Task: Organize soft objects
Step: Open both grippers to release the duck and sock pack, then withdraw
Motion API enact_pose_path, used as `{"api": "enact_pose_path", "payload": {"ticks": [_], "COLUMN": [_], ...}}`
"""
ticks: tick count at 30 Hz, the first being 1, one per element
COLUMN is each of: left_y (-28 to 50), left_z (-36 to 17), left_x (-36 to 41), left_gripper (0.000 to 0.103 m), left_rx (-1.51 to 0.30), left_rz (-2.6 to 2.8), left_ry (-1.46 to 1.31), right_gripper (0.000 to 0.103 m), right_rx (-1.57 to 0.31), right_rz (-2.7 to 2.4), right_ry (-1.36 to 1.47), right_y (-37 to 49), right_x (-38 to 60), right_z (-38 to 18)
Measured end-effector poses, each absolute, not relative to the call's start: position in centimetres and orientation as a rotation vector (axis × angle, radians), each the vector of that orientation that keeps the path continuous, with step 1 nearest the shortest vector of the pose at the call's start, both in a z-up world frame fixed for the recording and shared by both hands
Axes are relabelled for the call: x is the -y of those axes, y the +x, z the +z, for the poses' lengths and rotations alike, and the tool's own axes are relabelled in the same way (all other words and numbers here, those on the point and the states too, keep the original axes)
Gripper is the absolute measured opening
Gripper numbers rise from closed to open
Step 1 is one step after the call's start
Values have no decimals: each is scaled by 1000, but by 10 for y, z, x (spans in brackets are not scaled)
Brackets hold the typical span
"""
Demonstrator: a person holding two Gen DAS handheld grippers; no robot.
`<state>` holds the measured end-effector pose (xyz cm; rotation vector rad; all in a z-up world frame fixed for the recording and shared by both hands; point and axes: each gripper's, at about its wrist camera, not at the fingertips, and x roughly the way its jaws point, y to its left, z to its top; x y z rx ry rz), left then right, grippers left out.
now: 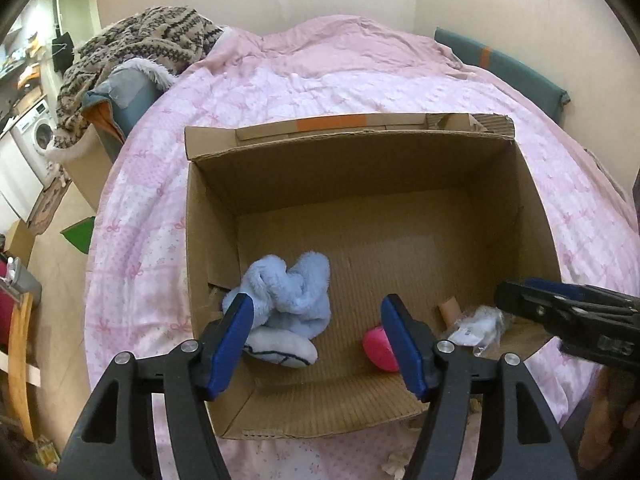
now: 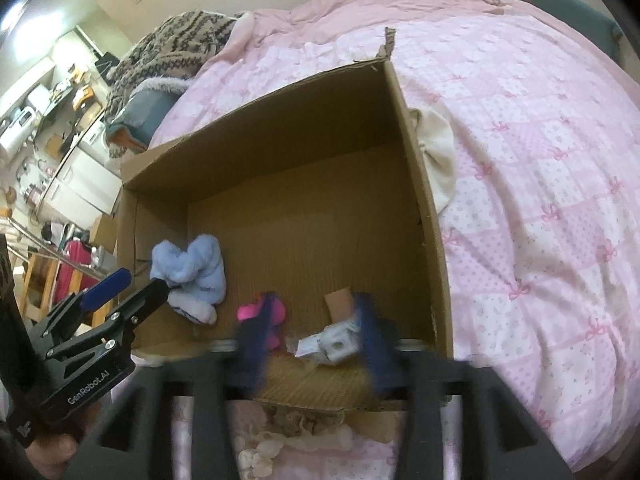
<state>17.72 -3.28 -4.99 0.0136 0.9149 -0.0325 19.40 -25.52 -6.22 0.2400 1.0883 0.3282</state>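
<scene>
A: Which step were you in?

B: You had both grippers over the cardboard box (image 1: 536,208), pointing steeply down. Your left gripper (image 1: 318,344) was released, with nothing between its pads. Your right gripper (image 2: 316,340) also stood open and empty.

A: Where were the soft things?

B: The blue fleece (image 1: 290,292) and the pink item (image 1: 380,350) lay inside the box, near its front wall. The cream cloth (image 2: 438,156) lay outside, against the box's right wall. I think you needed to fetch it next.
</scene>
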Motion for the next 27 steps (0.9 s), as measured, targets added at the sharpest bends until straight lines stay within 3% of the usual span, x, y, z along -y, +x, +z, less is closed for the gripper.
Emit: {"api": "enact_pose_path", "payload": {"ticks": [27], "left_y": [153], "left_z": [-34], "left_x": [21], "left_gripper": [64], "left_rx": [-896], "left_rz": [-5], "left_ry": [-22], "right_gripper": [82], "right_rx": [-1008], "right_rz": [335], "right_ry": [238], "right_y": [174], "right_x": [259], "right_z": [-40]}}
